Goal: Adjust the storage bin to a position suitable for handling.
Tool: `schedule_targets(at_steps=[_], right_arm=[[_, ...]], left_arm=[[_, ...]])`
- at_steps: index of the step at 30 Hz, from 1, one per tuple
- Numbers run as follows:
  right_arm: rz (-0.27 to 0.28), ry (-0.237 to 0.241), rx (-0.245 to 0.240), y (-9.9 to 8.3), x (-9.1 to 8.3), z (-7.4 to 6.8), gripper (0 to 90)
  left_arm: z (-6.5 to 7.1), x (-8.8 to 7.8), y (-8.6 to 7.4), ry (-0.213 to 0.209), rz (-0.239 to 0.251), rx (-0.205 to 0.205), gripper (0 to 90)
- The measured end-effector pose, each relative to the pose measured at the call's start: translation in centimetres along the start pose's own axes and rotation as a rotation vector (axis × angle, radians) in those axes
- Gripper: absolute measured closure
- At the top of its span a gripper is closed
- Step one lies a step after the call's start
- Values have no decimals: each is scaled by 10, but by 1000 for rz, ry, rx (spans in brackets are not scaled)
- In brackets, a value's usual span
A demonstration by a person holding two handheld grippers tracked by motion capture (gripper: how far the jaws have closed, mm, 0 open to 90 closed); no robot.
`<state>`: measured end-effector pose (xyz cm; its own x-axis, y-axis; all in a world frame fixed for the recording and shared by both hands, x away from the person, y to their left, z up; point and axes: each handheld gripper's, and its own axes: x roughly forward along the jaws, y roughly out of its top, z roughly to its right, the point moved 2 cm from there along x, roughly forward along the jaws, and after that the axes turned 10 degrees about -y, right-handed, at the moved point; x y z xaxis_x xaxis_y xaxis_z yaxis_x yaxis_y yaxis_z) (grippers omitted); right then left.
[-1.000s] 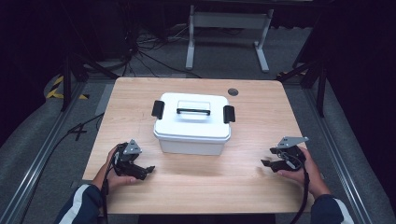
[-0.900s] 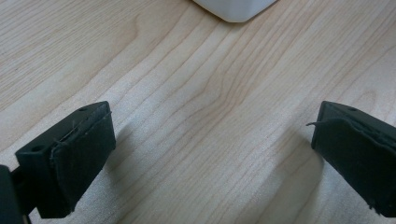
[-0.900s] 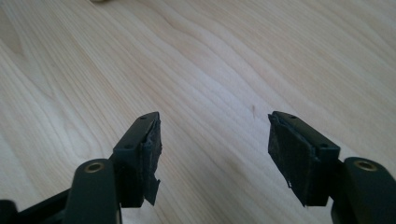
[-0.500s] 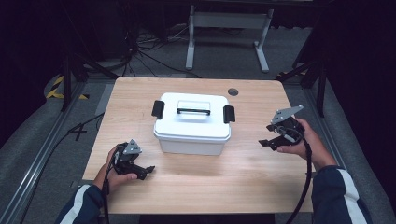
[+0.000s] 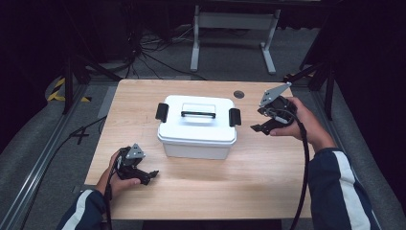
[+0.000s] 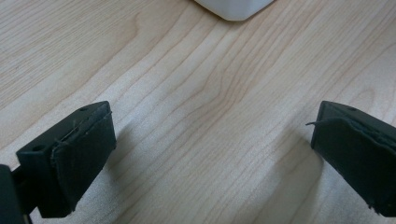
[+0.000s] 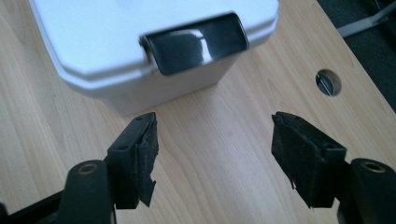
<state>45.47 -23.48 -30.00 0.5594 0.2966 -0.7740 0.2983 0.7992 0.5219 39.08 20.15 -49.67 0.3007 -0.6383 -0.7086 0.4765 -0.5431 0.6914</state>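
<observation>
- Left tool sits low near the desk's front-left corner, held in the person's left hand; its jaws stand wide apart with nothing between them.
- Seen from the left gripper view, that tool looks across bare wood grain, with a rounded white corner of the box at the top edge, well apart from the jaws.
- Right tool is held up by the right hand near the desk's right edge, just beside the right end of the box; its jaws are also spread, empty.
- From the right gripper view, the right tool points at the box's glossy black latch, which lies ahead of the jaws and not between them.
- White lidded box stands upright around the middle of the desk, closer to the back edge than the front.
- Its lid carries a dark handle on top and a black latch at each short end; the latches appear folded down against the lid, though the high view is too coarse to be sure.
- Round cable hole sits in the desk near the back edge, toward the back-right corner, behind the box.
- Both sleeves are dark blue with a white stripe.
</observation>
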Motion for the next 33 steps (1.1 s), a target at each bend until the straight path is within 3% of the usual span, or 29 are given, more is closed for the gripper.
schedule_targets(at_steps=[11, 16, 19, 23, 24, 33], right_arm=[[-2, 6, -88, 35, 4, -8, 353], [22, 34, -135, 50, 11, -17, 364], [-1, 31, -182, 61, 19, -24, 360], [10, 34, -201, 72, 21, -29, 370], [19, 38, -216, 81, 22, -33, 378], [35, 57, -284, 110, 34, -46, 466]], left_arm=[[-1, -1, -1, -11, -11, 6, 3], [0, -1, -1, -10, -11, 5, 3], [0, -1, -1, -9, -10, 4, 3], [0, -2, -1, -4, -10, 3, 3], [0, -2, -1, 3, -7, 1, 3], [1, -2, -1, 4, -6, -6, 4]])
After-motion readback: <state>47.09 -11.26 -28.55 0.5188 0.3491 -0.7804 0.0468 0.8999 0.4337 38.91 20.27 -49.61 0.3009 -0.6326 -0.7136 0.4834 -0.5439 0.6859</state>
